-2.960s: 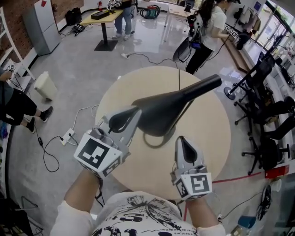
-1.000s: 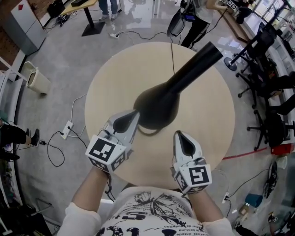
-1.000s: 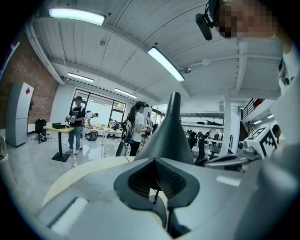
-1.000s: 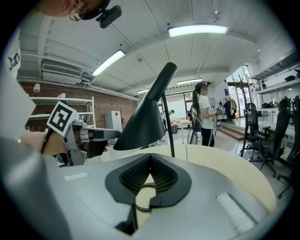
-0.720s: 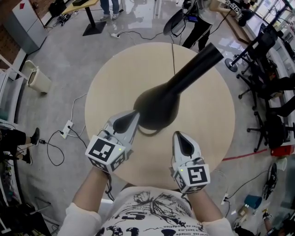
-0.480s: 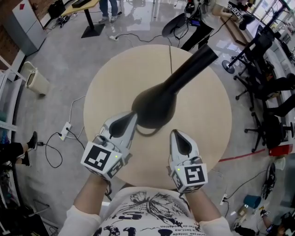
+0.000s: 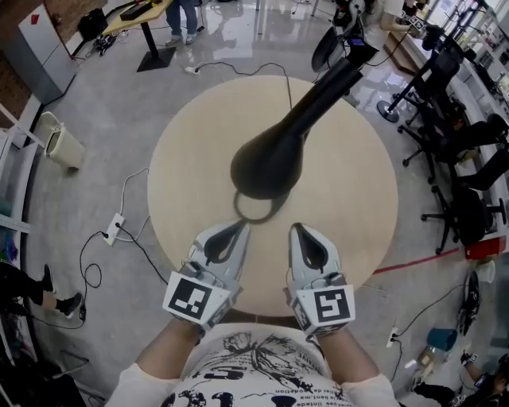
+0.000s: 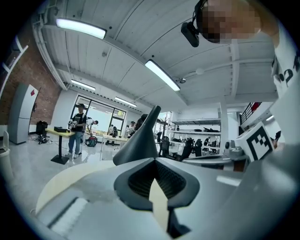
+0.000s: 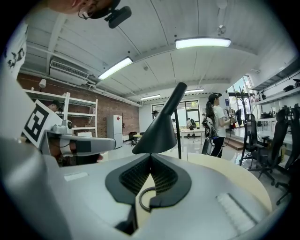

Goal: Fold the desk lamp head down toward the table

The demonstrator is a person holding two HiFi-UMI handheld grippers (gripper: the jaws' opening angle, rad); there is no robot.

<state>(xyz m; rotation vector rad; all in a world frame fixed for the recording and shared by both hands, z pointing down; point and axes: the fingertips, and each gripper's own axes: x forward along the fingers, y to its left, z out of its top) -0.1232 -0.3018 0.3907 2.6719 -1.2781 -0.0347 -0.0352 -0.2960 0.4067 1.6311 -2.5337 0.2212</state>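
A black desk lamp stands on the round beige table [image 7: 350, 199]. Its cone-shaped head [image 7: 266, 163] hangs over the middle with the shade opening facing down, and the arm [image 7: 334, 75] slants off to the far right. A thin black ring [image 7: 254, 208] lies on the table just under the head. My left gripper [image 7: 237, 228] and right gripper [image 7: 297, 230] are side by side near the front edge, both shut and holding nothing, a short way from the head. The lamp head [image 8: 138, 143] rises ahead in the left gripper view, and the head [image 9: 161, 129] and the ring [image 9: 149, 198] show in the right gripper view.
A black cord [image 7: 288, 91] runs across the far side of the table. Office chairs [image 7: 469, 199] stand to the right. A bin [image 7: 60, 139] and a power strip [image 7: 118, 228] sit on the floor to the left. People stand at desks [image 7: 155, 12] beyond.
Both grippers have drawn back toward the table's front edge. The left one, which was beside the lamp head, is now apart from it. The head has tipped from level to facing down.
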